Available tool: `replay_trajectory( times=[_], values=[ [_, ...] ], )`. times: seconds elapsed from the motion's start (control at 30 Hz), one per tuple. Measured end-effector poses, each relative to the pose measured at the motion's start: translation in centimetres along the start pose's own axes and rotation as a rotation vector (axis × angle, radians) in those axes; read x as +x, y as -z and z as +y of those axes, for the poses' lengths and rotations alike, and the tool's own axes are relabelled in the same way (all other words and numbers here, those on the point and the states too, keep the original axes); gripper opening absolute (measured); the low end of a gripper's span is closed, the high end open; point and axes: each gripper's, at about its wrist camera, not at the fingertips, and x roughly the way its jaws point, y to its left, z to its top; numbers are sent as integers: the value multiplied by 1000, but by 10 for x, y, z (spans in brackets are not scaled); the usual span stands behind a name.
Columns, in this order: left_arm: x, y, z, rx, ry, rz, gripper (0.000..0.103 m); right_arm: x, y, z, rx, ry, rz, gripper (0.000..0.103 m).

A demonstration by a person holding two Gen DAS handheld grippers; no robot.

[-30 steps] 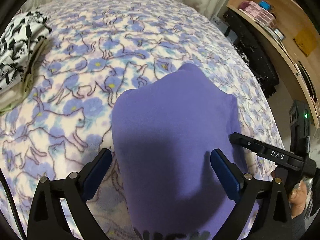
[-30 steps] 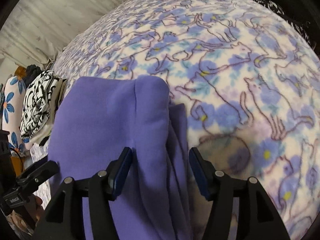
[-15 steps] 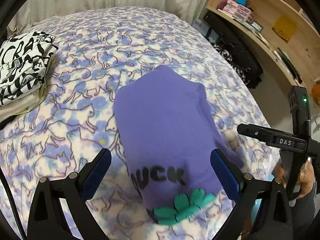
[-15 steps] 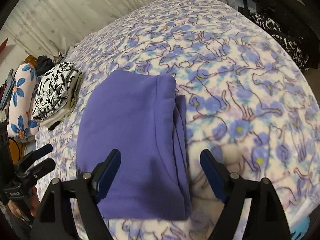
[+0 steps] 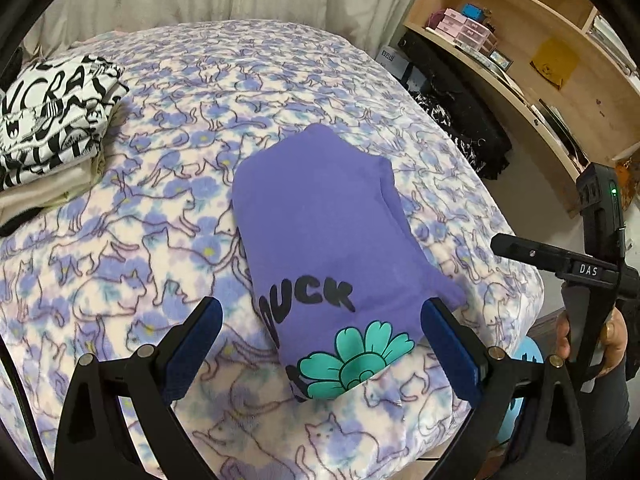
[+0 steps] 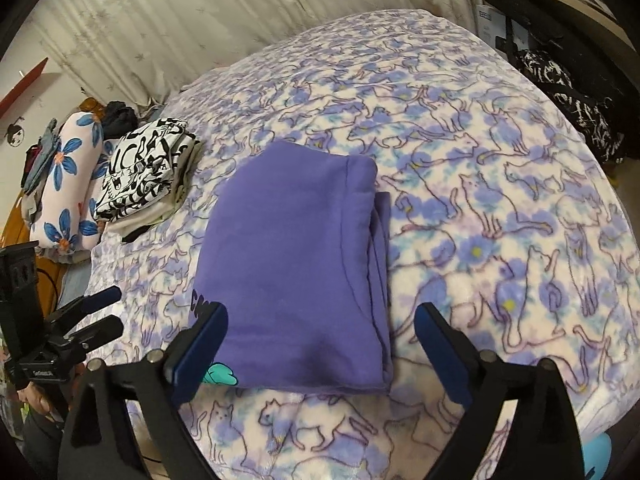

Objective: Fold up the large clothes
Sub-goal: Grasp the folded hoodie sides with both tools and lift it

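A purple sweatshirt [image 5: 324, 224] lies folded into a compact rectangle on the bed, with black "DUCK" letters and a teal flower at its near edge. It also shows in the right wrist view [image 6: 296, 272]. My left gripper [image 5: 320, 336] is open and empty, held above the garment's near edge. My right gripper [image 6: 320, 340] is open and empty, held off the near edge as well. The right gripper also shows at the right of the left wrist view [image 5: 520, 250]. The left gripper shows at the left of the right wrist view [image 6: 100, 312].
The bed carries a cat-print blanket [image 5: 168, 184]. A folded black-and-white garment stack [image 5: 52, 116] lies at the far left, and shows in the right wrist view [image 6: 144, 168] beside a floral pillow [image 6: 68, 184]. Wooden shelves [image 5: 540, 64] stand right of the bed.
Both grippers have pulled back and up from the folded sweatshirt. Its printed near edge has come into view. The right gripper's jaws have opened wider.
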Motion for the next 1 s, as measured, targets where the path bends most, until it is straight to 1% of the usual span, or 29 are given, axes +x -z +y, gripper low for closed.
replay_trajectory(
  times=[0.2,0.4,0.5,0.57,0.77,0.9,1.0],
  values=[
    [35,8,13,-49,22,43,99,26,2,-15,12,-28,25,95],
    [80,9,27,-100,65,84,99,67,5,-38,52,-87,116,95],
    [101,7,31,-134,109,102,99,86,9,-47,55,-107,144,95],
    [111,5,32,-149,148,103,99,99,10,-53,62,-133,166,95],
    [129,-3,39,-175,168,78,103,129,8,-69,96,-213,222,95],
    [140,-6,45,-183,192,75,103,153,5,-81,140,-285,261,95],
    [145,-7,48,-183,208,69,103,165,4,-87,155,-336,270,95]
  ],
)
